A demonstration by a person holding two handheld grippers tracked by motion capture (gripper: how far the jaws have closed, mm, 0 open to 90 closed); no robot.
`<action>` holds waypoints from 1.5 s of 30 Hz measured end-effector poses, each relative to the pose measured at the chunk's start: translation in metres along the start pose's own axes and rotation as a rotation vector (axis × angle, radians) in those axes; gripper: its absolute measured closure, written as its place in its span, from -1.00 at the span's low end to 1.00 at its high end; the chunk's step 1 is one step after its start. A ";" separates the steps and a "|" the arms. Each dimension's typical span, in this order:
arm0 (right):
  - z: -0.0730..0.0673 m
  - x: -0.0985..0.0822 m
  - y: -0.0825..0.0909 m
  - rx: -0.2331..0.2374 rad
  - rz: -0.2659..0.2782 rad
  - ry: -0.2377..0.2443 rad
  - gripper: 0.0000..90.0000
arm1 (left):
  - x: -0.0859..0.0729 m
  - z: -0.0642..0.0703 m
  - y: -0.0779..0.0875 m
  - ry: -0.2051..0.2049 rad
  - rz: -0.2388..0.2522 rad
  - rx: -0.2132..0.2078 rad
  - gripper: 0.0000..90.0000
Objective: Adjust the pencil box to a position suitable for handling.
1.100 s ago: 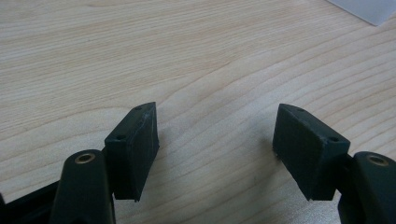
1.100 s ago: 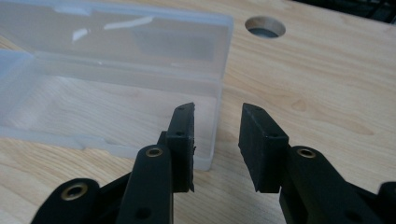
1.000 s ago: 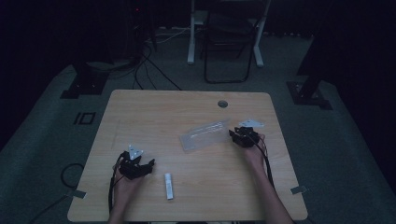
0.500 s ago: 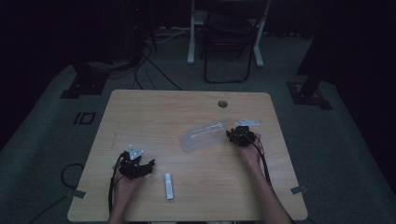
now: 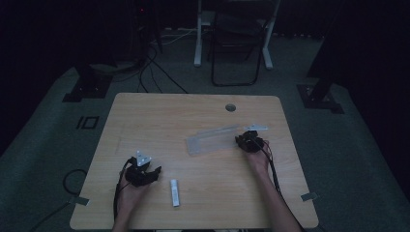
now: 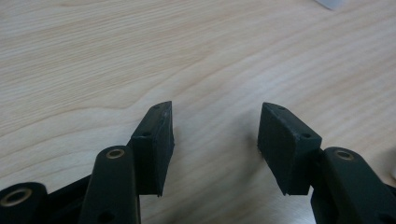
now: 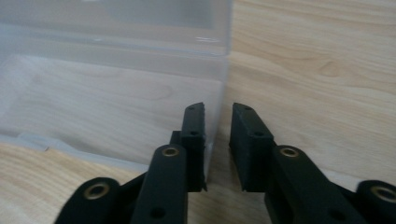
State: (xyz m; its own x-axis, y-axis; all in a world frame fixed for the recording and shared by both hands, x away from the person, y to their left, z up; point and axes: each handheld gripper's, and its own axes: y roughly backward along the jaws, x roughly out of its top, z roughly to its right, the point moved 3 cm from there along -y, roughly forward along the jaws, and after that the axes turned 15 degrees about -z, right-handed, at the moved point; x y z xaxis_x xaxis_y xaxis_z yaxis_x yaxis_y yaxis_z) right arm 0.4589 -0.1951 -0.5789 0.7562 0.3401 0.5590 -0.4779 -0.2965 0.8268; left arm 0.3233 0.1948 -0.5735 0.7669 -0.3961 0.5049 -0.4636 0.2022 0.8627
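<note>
Your right hand-held gripper (image 7: 218, 144) sat at the right end of the clear plastic box (image 5: 213, 139), which lay open near the middle of the worktop (image 5: 159, 116), a little right of centre. In the right gripper view one jaw was inside the box and the other outside it, with the thin end wall (image 7: 219, 100) standing between them. Those jaws had just been closing and stood narrow, yet a sliver of gap showed on either side of the wall, so I could not tell whether the pads were truly pressing on it.

Your left hand-held gripper (image 6: 215, 140) hovered low over bare wood at the near left of the worktop, well apart from the box. Its jaws had just been closing too, but they were still clearly parted, with nothing between them. In the high view it (image 5: 141, 172) sat in your left hand, and a small white stick-shaped item (image 5: 174, 192) lay on the worktop just to its right, untouched. The box's lid was folded back toward the far edge, flat on the wood.
</note>
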 end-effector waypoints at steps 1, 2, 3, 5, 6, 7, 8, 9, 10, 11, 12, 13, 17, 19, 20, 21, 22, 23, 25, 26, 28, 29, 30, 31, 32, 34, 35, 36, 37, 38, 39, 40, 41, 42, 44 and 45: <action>-0.002 0.000 0.000 0.006 0.000 0.005 0.76 | 0.001 0.002 0.002 -0.011 0.011 0.001 0.02; -0.003 0.000 0.000 0.008 0.000 0.011 0.77 | 0.002 0.003 0.004 -0.020 0.025 0.000 0.02; -0.005 0.000 0.000 0.016 0.000 0.018 0.78 | 0.004 0.004 0.007 -0.023 0.039 -0.004 0.01; -0.009 -0.001 0.000 0.029 -0.002 0.029 0.78 | 0.007 0.007 0.012 -0.033 0.072 -0.006 0.01; -0.011 -0.001 0.000 0.031 -0.001 0.034 0.79 | 0.009 0.008 0.014 -0.039 0.082 -0.004 0.01; -0.014 -0.001 0.000 0.038 -0.003 0.038 0.79 | 0.010 0.009 0.016 -0.049 0.091 -0.005 0.01; -0.016 -0.002 0.000 0.042 -0.003 0.047 0.80 | 0.012 0.011 0.017 -0.059 0.101 -0.005 0.01; -0.019 -0.002 0.000 0.048 -0.003 0.056 0.81 | 0.014 0.013 0.018 -0.071 0.107 -0.002 0.02; -0.022 -0.002 0.000 0.054 -0.003 0.063 0.81 | 0.015 0.015 0.019 -0.078 0.110 -0.004 0.02; -0.024 -0.002 0.000 0.064 -0.004 0.070 0.82 | 0.017 0.016 0.020 -0.084 0.113 -0.008 0.02; -0.027 -0.003 0.000 0.074 -0.004 0.075 0.84 | 0.019 0.017 0.020 -0.089 0.117 -0.010 0.02; -0.030 -0.003 0.000 0.080 -0.004 0.082 0.85 | 0.022 0.019 0.019 -0.093 0.118 -0.013 0.03; -0.043 -0.005 -0.001 0.096 -0.005 0.113 0.86 | 0.034 0.026 0.016 -0.120 0.131 -0.025 0.04; -0.047 -0.005 -0.001 0.107 -0.006 0.119 0.86 | 0.042 0.031 0.014 -0.144 0.129 -0.025 0.05; -0.049 -0.006 -0.001 0.112 -0.003 0.123 0.86 | 0.046 0.034 0.012 -0.157 0.126 -0.023 0.05; -0.051 -0.006 -0.001 0.121 -0.003 0.123 0.86 | 0.050 0.037 0.011 -0.171 0.124 -0.019 0.05; -0.052 -0.006 0.000 0.130 -0.005 0.124 0.86 | 0.055 0.041 0.010 -0.181 0.125 -0.016 0.05; -0.053 -0.006 0.000 0.135 -0.003 0.133 0.86 | 0.059 0.043 0.009 -0.189 0.124 -0.015 0.05; -0.056 -0.007 0.000 0.148 -0.006 0.146 0.86 | 0.066 0.048 0.007 -0.200 0.123 -0.011 0.05; -0.058 -0.007 0.001 0.152 -0.009 0.155 0.86 | 0.069 0.050 0.005 -0.205 0.122 -0.008 0.05; -0.060 -0.008 0.002 0.161 -0.010 0.176 0.85 | 0.073 0.052 0.002 -0.210 0.118 -0.004 0.05; -0.062 -0.008 0.003 0.166 -0.009 0.186 0.82 | 0.075 0.053 0.001 -0.216 0.115 -0.003 0.08; -0.063 -0.008 0.004 0.170 -0.008 0.195 0.76 | 0.076 0.054 0.000 -0.224 0.119 0.000 0.10; -0.063 -0.008 0.005 0.170 -0.007 0.203 0.71 | 0.077 0.056 -0.001 -0.236 0.124 0.005 0.14; -0.064 -0.008 0.007 0.170 -0.004 0.207 0.68 | 0.078 0.058 -0.002 -0.244 0.130 0.006 0.20; -0.064 -0.007 0.011 0.159 0.003 0.217 0.62 | 0.080 0.060 -0.006 -0.269 0.118 0.027 0.32; -0.064 -0.007 0.013 0.155 0.006 0.221 0.59 | 0.081 0.061 -0.008 -0.276 0.110 0.034 0.38; -0.063 -0.007 0.016 0.154 0.011 0.223 0.57 | 0.082 0.061 -0.009 -0.282 0.112 0.038 0.45; -0.063 -0.007 0.018 0.150 0.017 0.225 0.56 | 0.082 0.062 -0.009 -0.287 0.115 0.043 0.52; -0.062 -0.007 0.021 0.144 0.023 0.228 0.55 | 0.083 0.063 -0.009 -0.293 0.115 0.049 0.58; -0.061 -0.007 0.024 0.143 0.028 0.230 0.53 | 0.083 0.063 -0.009 -0.300 0.117 0.055 0.63; -0.060 -0.008 0.027 0.137 0.033 0.232 0.52 | 0.083 0.064 -0.008 -0.303 0.121 0.057 0.67; -0.059 -0.008 0.030 0.133 0.037 0.233 0.51 | 0.084 0.063 -0.007 -0.306 0.124 0.059 0.71; -0.057 -0.009 0.033 0.128 0.041 0.233 0.50 | 0.084 0.063 -0.007 -0.312 0.123 0.060 0.72; -0.053 -0.011 0.038 0.119 0.050 0.235 0.49 | 0.083 0.061 -0.006 -0.313 0.121 0.066 0.74; -0.051 -0.013 0.040 0.115 0.053 0.236 0.48 | 0.082 0.060 -0.005 -0.315 0.119 0.066 0.75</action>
State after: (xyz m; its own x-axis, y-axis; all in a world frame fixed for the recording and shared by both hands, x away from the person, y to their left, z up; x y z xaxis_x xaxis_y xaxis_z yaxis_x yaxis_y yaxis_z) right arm 0.4073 -0.1656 -0.5496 0.6001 0.5158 0.6114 -0.4501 -0.4141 0.7911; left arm 0.3625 0.1076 -0.5381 0.5355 -0.6326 0.5596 -0.5775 0.2092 0.7891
